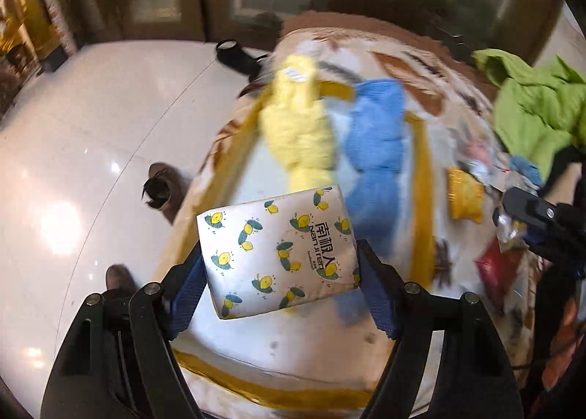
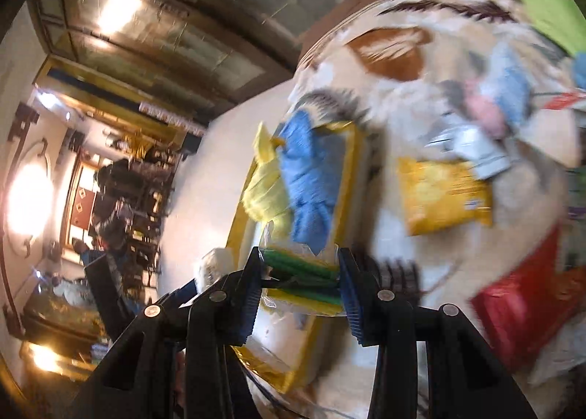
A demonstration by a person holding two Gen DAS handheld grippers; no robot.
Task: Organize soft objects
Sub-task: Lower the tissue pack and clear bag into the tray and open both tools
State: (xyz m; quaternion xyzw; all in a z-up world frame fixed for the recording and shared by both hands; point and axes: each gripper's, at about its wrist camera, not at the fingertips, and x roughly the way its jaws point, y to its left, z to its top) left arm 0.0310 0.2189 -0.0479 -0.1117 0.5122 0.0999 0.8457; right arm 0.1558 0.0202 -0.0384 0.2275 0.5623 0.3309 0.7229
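Note:
My left gripper [image 1: 280, 267] is shut on a white tissue pack [image 1: 278, 250] printed with lemons, held above the patterned blanket [image 1: 432, 63]. Beyond it a yellow towel [image 1: 298, 122] and a blue towel [image 1: 377, 133] lie side by side inside the blanket's yellow-bordered panel. My right gripper [image 2: 302, 281] is shut on a plastic-wrapped pack of yellow-and-green sponges [image 2: 302, 272]. In the right wrist view the yellow towel [image 2: 263, 192] and blue towel [image 2: 309, 177] sit just ahead of that pack. The right gripper [image 1: 538, 217] shows at the right edge of the left wrist view.
A yellow snack bag [image 2: 443, 195], a red packet [image 2: 527, 305] and a silver wrapper [image 2: 472, 148] lie on the blanket to the right. A green garment [image 1: 534, 104] is heaped at the far right. White glossy floor [image 1: 91, 133] lies left, with shoes [image 1: 164, 192] near the blanket edge.

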